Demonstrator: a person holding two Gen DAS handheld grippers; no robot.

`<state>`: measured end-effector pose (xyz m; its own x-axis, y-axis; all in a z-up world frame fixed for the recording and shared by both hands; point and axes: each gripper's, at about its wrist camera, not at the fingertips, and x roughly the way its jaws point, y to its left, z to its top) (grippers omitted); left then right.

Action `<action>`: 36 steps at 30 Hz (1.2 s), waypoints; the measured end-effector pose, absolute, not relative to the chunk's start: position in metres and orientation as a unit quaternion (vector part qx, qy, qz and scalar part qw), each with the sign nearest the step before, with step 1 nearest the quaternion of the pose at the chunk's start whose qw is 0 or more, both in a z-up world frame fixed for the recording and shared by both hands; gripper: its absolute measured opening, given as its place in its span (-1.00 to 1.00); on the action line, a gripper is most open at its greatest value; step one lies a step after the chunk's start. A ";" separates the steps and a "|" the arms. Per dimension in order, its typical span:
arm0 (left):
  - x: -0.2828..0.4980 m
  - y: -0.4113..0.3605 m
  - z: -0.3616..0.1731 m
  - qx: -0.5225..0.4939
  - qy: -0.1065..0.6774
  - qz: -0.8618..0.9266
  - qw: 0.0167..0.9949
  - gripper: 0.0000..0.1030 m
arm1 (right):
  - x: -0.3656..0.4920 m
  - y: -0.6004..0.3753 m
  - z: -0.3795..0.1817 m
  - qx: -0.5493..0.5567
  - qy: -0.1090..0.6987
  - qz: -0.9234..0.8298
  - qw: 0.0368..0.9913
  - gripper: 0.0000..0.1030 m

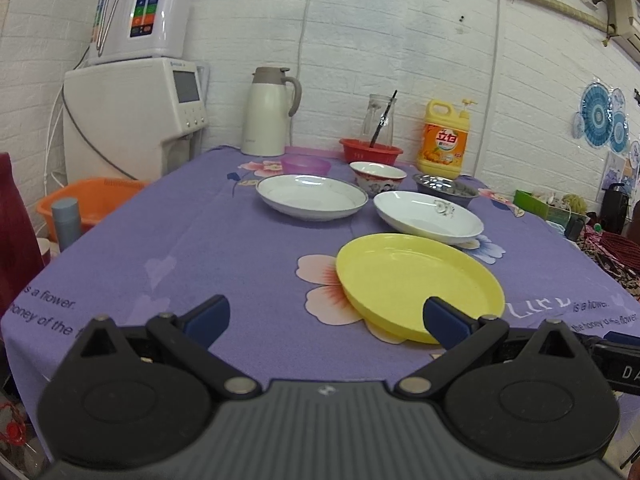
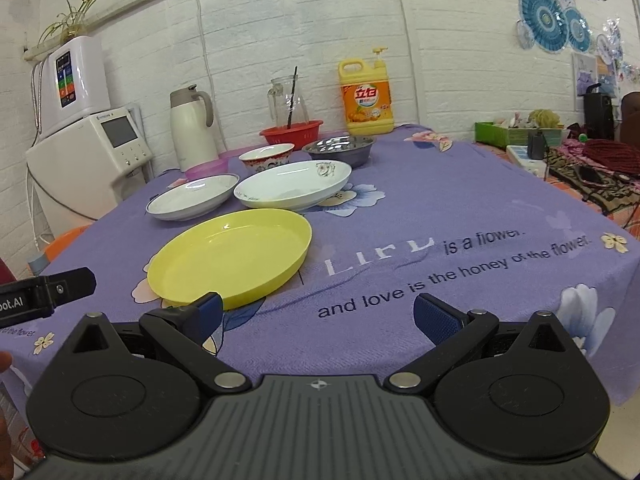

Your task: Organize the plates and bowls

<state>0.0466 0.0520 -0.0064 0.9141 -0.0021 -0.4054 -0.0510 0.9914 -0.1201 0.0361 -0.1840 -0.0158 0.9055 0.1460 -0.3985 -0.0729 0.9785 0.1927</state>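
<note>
The yellow plate [image 1: 420, 284] sits nearest me on the counter [image 1: 200, 240], just before two white plates [image 2: 292, 184]. It looks light, stiff plastic; I'd pinch its near rim. My left tool [image 1: 326, 318] and right tool [image 2: 318, 314] are both spread apart, empty.

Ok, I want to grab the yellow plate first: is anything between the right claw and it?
Nothing visible is. The yellow plate lies just ahead-left of the open right claw, with only bare tablecloth between them. The white plates sit beyond it.
</note>
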 end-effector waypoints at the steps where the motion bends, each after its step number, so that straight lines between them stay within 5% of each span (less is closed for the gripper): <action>1: 0.055 0.054 -0.006 -0.067 0.214 0.013 0.974 0.99 | 0.044 -0.184 -0.015 0.085 0.215 0.060 0.971 1.00; 16: 0.177 0.057 -0.017 -0.076 0.312 -0.016 0.947 0.99 | 0.175 -0.168 -0.019 0.017 0.312 0.086 0.946 1.00; 36: 0.215 0.048 -0.028 -0.089 0.346 -0.071 0.931 0.93 | 0.187 -0.150 -0.014 -0.019 0.325 0.147 0.934 1.00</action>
<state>0.2147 0.0483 -0.0277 0.7507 -0.1933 -0.6317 0.0696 0.9741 -0.2153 0.1875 -0.1504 -0.0136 0.7460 0.2622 -0.6121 -0.2866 0.9561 0.0603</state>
